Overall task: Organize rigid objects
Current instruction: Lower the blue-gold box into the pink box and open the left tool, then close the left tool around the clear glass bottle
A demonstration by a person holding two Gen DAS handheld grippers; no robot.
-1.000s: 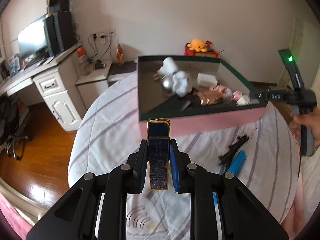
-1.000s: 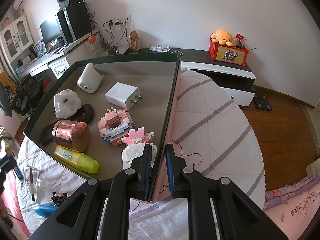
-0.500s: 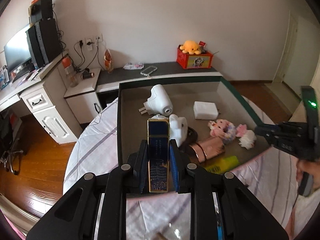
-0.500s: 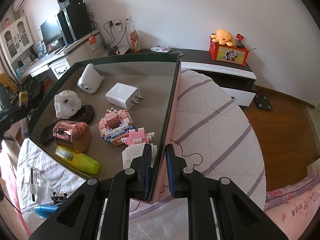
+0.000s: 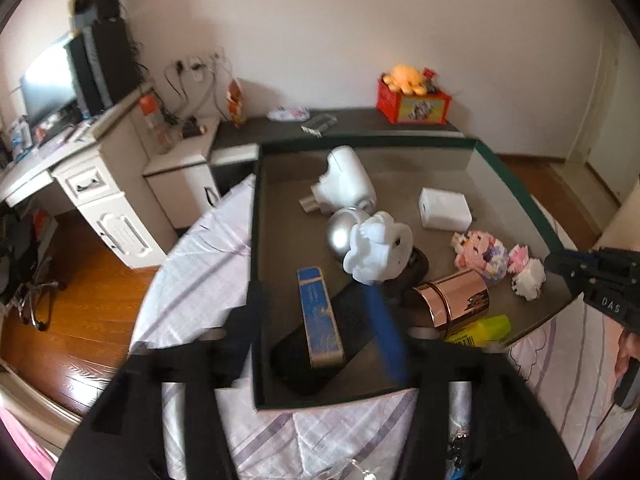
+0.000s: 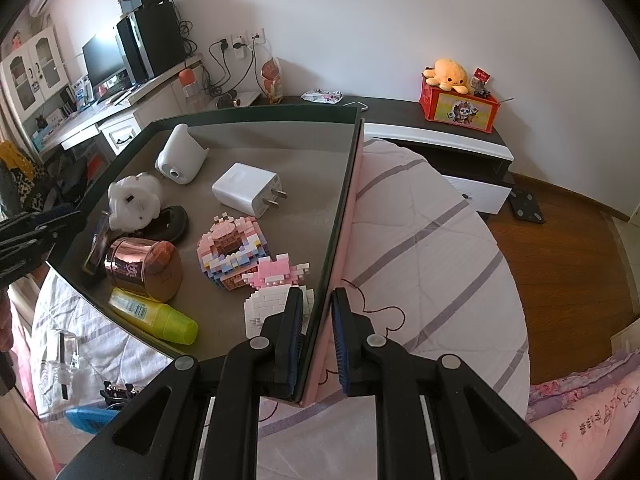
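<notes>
Left gripper [image 5: 320, 336] spread wide, blurred, holding nothing; fingers straddle near corner of box [image 5: 516, 188] at lower centre of left view. Blue-and-gold case [image 5: 319, 316] lies flat between them, on dark oval object [image 5: 320, 348] on box floor. Right gripper [image 6: 316, 320] pinches box side wall [image 6: 344, 216], lower centre of right view. Inside box: copper can [image 6: 142, 268], yellow tube [image 6: 156, 314], white charger [image 6: 250, 189], pink block models [image 6: 236, 252]. Box rests on striped bedspread [image 6: 432, 248].

A home bedroom: a quilted bed [image 6: 440, 240] fills the centre, a computer desk [image 5: 60, 160] upper left, a plush toy [image 6: 448, 74] upper right.
</notes>
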